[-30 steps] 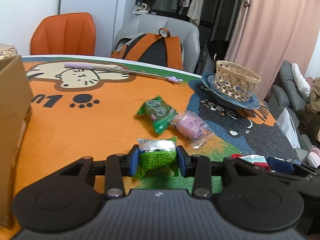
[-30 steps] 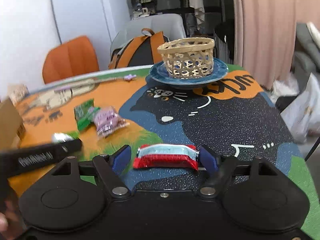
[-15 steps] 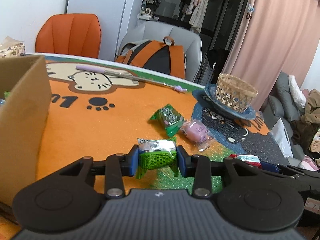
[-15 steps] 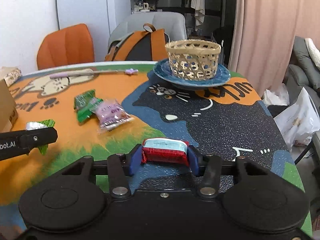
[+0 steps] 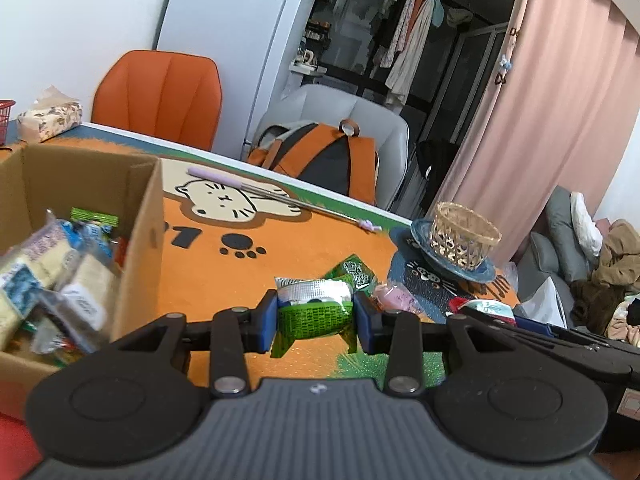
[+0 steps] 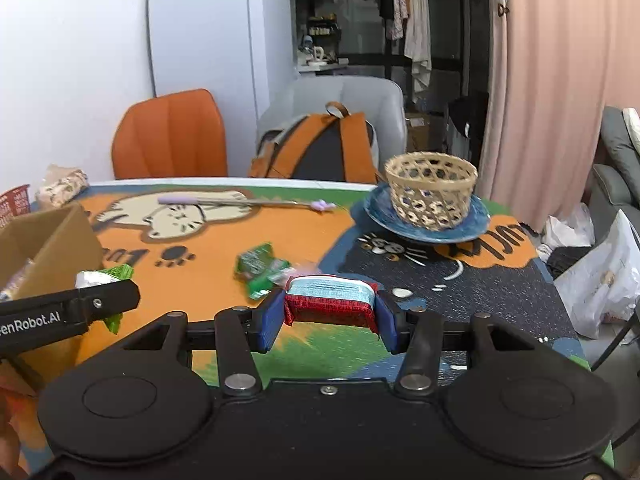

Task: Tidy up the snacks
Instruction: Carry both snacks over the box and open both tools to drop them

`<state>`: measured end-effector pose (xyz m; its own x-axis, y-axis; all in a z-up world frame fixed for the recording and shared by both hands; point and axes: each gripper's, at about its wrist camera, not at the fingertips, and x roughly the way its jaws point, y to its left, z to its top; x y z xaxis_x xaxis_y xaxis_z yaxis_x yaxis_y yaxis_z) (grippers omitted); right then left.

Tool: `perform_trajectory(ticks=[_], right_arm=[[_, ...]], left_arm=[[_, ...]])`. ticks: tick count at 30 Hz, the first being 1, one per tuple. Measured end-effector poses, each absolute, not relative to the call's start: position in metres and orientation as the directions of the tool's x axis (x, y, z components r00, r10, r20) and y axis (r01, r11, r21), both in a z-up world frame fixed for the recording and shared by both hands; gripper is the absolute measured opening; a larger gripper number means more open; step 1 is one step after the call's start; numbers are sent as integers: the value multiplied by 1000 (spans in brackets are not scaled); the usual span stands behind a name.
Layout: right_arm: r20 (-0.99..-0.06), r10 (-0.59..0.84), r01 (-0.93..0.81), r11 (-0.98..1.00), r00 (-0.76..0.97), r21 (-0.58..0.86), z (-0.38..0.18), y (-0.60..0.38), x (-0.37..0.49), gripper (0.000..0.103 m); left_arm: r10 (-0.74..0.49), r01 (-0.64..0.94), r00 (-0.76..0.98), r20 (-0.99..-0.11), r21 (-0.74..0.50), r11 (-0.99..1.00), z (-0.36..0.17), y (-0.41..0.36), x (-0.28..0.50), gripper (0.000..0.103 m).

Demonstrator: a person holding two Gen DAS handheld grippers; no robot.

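My left gripper [image 5: 315,314] is shut on a green snack packet [image 5: 314,312] and holds it above the mat, just right of an open cardboard box [image 5: 140,248] with several snack packets inside. My right gripper [image 6: 330,312] is shut on a red snack packet [image 6: 330,300] and holds it above the table. A second green packet [image 6: 258,266] and a pink packet [image 5: 394,298] lie on the mat past both grippers; in the right wrist view the pink one is mostly hidden. The left gripper's finger [image 6: 68,312] and the box [image 6: 56,248] show at left in the right wrist view.
A wicker basket [image 6: 432,194] stands on a blue plate [image 6: 478,222] at the table's far right. A purple stick [image 6: 240,201] lies along the far edge. An orange chair [image 6: 170,136] and a grey chair with a backpack [image 6: 316,148] stand behind the table. A tissue pack [image 5: 50,118] sits far left.
Both grippers have risen and moved left toward the box with their packets. The right gripper closed on the red packet and lifted it. The box's inside has come into the left wrist view.
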<state>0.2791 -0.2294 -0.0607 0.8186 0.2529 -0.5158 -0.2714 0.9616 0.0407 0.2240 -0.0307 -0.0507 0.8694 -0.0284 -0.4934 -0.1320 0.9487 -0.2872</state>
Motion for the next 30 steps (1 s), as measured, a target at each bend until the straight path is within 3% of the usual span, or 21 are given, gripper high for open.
perform_trajectory(ticks=[14, 30], right_arm=[[-470, 328, -342, 938, 819, 58, -37, -208, 256, 49], [-451, 437, -453, 888, 778, 79, -27, -145, 255, 49]], left_arm=[[10, -149, 896, -444, -280, 949, -24, -13, 194, 38], [181, -324, 876, -447, -269, 907, -13, 63, 171, 38]])
